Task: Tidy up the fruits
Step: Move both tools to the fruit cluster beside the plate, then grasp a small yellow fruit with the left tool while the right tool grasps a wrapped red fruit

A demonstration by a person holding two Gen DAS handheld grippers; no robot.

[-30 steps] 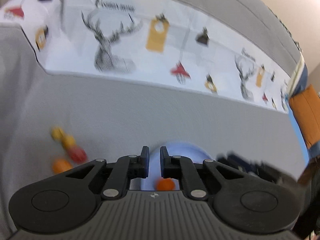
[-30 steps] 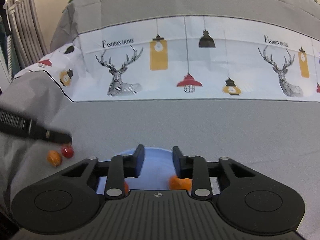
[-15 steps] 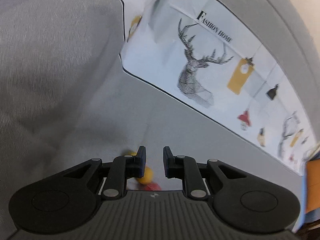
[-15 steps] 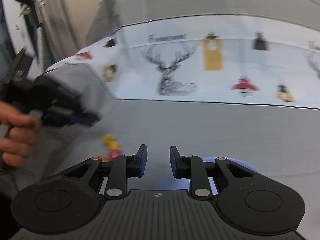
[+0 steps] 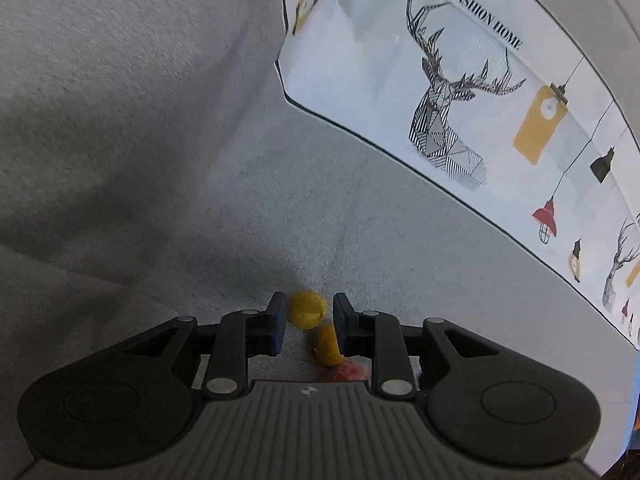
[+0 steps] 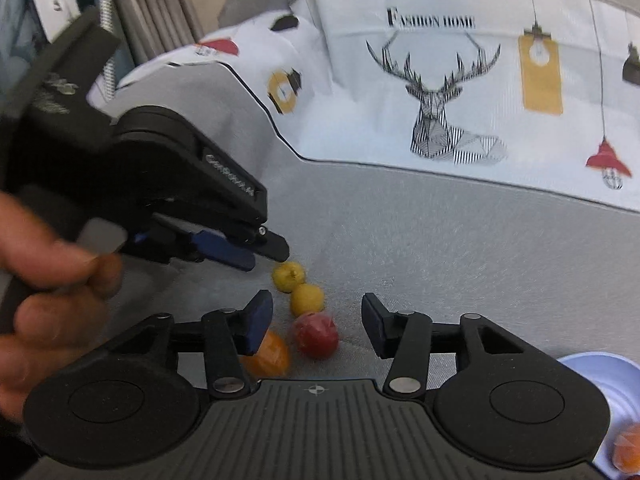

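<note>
Moved off the blue plate (image 6: 592, 364) and over to the loose fruit on the grey cover (image 5: 200, 160), both grippers, jaws having just been opening. Left gripper (image 5: 309, 314) parted slightly around the far yellow fruit (image 5: 306, 309), pads apparently not pressing; right gripper (image 6: 318, 318) spread wide and empty above the second yellow fruit (image 6: 307, 298), the red fruit (image 6: 317, 340) and the orange fruit (image 6: 269, 354), all lying touching in a row. Risk: collision of the closely converging grippers, or scattering of neighbouring fruit when nudged by a finger.
</note>
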